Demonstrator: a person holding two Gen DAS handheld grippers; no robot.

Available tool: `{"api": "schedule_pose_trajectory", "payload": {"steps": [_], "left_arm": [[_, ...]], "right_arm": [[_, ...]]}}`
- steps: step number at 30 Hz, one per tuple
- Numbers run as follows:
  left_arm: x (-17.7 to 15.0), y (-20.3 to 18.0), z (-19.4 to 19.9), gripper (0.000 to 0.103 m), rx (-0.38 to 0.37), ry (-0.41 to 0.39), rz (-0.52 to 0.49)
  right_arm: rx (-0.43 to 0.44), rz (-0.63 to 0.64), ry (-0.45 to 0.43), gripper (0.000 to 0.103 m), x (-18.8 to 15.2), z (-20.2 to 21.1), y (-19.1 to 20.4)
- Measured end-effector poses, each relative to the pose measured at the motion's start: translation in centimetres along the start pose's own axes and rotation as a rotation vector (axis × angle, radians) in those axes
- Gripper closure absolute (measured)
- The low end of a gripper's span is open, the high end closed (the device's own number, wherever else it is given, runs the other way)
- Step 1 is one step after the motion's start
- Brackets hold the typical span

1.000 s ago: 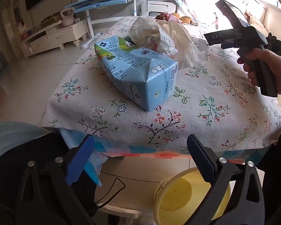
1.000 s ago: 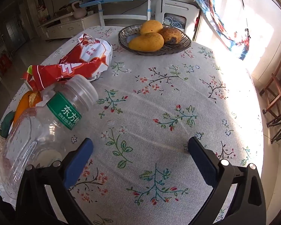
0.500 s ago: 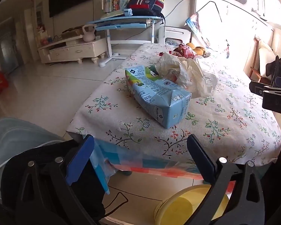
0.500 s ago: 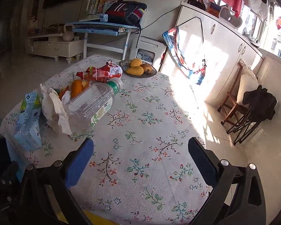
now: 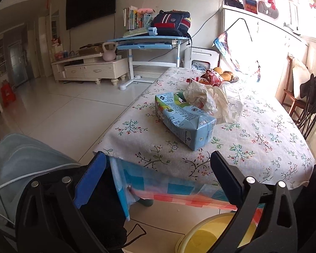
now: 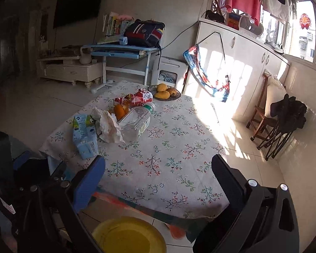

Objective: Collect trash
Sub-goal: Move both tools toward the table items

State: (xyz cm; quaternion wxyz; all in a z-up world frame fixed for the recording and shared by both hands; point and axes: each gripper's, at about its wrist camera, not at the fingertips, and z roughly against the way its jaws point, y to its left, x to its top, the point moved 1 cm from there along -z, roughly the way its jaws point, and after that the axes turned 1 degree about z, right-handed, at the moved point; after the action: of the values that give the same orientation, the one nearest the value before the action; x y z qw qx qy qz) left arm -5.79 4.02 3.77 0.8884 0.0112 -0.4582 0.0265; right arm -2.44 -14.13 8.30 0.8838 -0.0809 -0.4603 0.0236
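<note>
Left gripper (image 5: 158, 172) and right gripper (image 6: 158, 175) gape wide, empty, short of the table; next, reach ahead for the milk carton (image 5: 184, 119)

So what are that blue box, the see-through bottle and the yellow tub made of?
Blue box: likely coated printed paperboard, with folded, creased end seams. See-through bottle: thin clear plastic, ribbed, glossy, green label band. Yellow tub: probably smooth moulded plastic, even colour, slight sheen.
</note>
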Motion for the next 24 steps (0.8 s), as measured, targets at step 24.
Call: {"api": "schedule_pose_trajectory", "payload": {"steps": [24], "left_arm": [[-0.9,1.9,1.6,0.007,0.0,-0.025,0.04]], "right_arm": [[0.011,0.015,-0.056,0.006,-0.3,4.5,0.8]]}}
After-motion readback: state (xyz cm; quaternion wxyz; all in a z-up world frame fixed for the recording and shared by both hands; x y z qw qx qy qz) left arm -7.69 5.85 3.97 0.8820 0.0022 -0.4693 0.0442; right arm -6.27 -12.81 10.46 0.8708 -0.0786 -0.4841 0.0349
